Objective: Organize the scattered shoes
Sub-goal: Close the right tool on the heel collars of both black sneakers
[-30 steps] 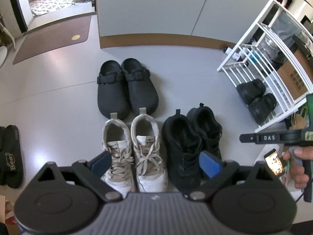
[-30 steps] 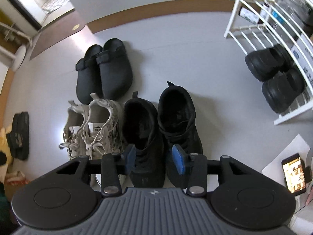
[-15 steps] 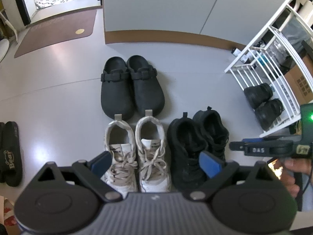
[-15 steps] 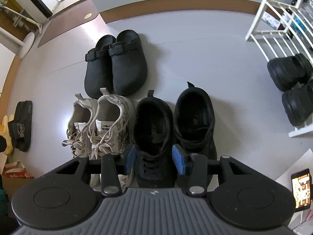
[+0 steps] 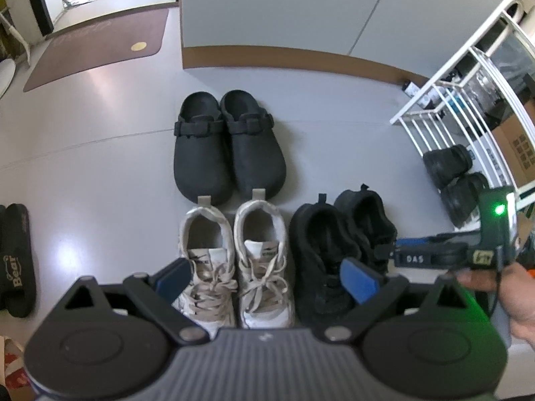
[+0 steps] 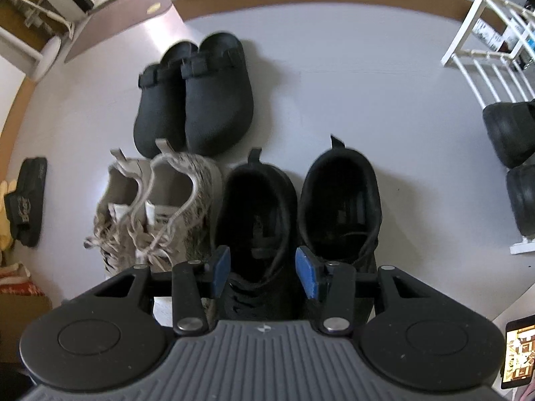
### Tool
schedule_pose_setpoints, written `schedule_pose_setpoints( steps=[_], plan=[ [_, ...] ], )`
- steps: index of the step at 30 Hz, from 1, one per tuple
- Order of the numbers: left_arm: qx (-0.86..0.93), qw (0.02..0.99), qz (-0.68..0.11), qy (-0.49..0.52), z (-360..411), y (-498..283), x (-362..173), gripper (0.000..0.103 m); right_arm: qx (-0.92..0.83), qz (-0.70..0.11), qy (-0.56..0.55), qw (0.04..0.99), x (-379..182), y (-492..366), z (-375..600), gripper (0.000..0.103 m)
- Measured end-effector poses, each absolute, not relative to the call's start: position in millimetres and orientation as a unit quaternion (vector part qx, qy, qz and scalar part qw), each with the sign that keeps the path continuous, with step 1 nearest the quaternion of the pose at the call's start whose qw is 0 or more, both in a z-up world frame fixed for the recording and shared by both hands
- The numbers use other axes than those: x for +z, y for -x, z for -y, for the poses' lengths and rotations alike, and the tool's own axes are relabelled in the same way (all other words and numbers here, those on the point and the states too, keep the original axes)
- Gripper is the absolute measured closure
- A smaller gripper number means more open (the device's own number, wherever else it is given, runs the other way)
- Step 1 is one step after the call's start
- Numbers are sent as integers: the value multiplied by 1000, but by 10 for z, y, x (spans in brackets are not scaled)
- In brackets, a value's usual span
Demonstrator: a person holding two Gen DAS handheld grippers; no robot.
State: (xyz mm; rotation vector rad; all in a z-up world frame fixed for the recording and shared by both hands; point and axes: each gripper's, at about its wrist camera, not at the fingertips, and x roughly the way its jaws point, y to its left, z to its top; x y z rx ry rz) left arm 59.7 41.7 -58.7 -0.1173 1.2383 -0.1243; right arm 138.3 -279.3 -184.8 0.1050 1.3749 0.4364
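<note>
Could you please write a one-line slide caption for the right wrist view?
Right tongs open above a black sneaker, beside white sneakers and black clogs.

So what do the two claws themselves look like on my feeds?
Both match: a ribbed grey housing, two round black discs, black linkage arms with silver pivot bolts, and blue finger pads. In the left view, the right claw shows white "DAS" lettering, a green light and a thin black cable.

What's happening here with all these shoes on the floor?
A person is tidying shoes with a handheld two-finger tool in each hand. The right tool hangs open over the black lace-up sneakers, gripping nothing. The left tool is open above the white lace-up sneakers. Black clogs sit paired beyond them.
</note>
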Motion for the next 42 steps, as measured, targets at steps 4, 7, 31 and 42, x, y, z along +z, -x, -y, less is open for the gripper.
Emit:
schedule_pose_setpoints(
  steps=[4, 7, 31, 42],
  plan=[
    [-57, 810, -580, 57, -423, -603, -591, 5, 201, -634, -43, 745, -2046, -1406, 2788, 55],
    [-57, 811, -580, 58, -437, -606, -588, 5, 190, -639, -51, 744, -2160, -1433, 2810, 55],
    [-59, 803, -585, 98, -614, -581, -571, 5, 173, -624, 18, 762, -2686, -1514, 2541, 55],
    [-65, 802, -585, 103, -594, -592, -565, 5, 188, -648, 20, 738, -2828, -1403, 2474, 55]
  ],
)
